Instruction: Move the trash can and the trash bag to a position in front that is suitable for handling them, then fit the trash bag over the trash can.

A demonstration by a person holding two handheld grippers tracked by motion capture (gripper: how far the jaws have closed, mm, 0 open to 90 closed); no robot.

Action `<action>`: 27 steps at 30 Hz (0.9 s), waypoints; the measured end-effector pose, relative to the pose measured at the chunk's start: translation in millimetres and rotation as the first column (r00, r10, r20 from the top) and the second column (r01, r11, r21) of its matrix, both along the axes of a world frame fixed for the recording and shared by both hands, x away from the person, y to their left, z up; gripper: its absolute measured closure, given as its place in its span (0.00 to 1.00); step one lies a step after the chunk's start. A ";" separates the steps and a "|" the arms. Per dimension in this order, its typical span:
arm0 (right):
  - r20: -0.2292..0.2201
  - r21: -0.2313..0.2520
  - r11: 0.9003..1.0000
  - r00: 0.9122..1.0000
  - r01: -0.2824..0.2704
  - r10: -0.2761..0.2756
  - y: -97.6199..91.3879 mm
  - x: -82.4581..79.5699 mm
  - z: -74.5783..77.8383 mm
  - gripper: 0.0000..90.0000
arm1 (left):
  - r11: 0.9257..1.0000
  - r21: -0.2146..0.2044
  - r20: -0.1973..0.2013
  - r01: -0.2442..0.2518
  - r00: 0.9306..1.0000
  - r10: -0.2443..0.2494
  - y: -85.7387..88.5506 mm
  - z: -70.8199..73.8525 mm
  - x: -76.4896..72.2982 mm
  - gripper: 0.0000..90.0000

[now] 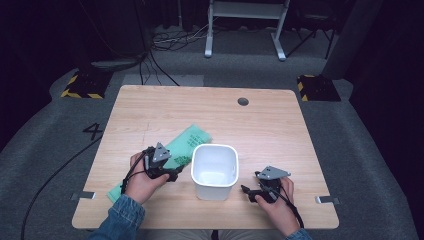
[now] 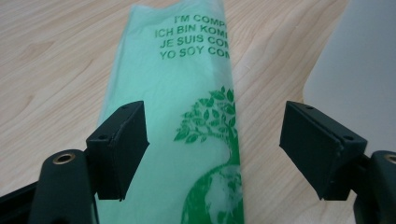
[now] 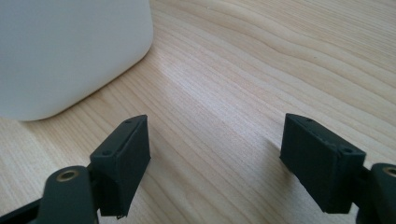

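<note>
Scene: a person at a wooden table [image 1: 150, 107] works a gripper in each hand, either side of a white bin [image 1: 214, 171] standing upright near the table's near edge.
Bag: a folded green bag [image 2: 173, 116] lies flat on the table just left of the bin, running diagonally from the near-left edge toward the far right; its print shows a tree over a globe.
Left gripper: the left gripper [image 2: 212, 154] hangs over the bag's middle, jaws spread wide and released, nothing between the pads.
Right gripper: the right gripper [image 3: 215, 161] sits low over bare wood just right of the bin, jaws likewise wide apart and empty.
Step in hand: judging by the layout, picking up the bag to line the bin.
Doing it well: the film lies flat, so the left jaws probably need to come down on a folded edge and pinch a single thickness cleanly; the right gripper looks best used to steady the bin's wall or take the bag's other edge.
Risk: thin film may slip or drag across the wood.
Hidden: the bag's near end is covered by the left hand [image 1: 142, 182] in the high view.
Cut off: the bag's lettering runs off at the fold.
Unclear: where the bag's open mouth lies cannot be told.
</note>
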State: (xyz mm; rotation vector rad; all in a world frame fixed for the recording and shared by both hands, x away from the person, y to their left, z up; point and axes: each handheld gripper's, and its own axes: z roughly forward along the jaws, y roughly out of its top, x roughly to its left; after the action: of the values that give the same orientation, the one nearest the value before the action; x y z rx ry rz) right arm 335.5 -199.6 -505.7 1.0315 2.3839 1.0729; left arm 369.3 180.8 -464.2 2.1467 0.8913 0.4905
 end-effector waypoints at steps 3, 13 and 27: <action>-0.002 0.003 1.000 1.000 -0.001 0.001 -0.3 0.2 0.0 0.27 | 1.000 0.031 -0.041 -0.001 0.999 0.003 -1.8 -4.0 9.9 0.26; -0.002 0.004 1.000 1.000 -0.001 0.001 -0.4 0.2 -0.1 0.27 | 0.998 0.055 -0.086 -0.036 0.995 0.041 -3.1 -18.7 15.8 0.26; -0.002 0.005 1.000 1.000 -0.002 0.002 -0.4 0.2 -0.1 0.27 | 0.998 0.005 -0.106 -0.058 0.993 0.058 2.2 -38.4 32.5 0.21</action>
State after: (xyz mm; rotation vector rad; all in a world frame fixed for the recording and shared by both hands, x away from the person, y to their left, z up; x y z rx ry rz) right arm 335.8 -200.0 -505.8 1.0324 2.3850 1.0790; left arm 401.9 183.0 -502.6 2.1705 1.0143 0.4089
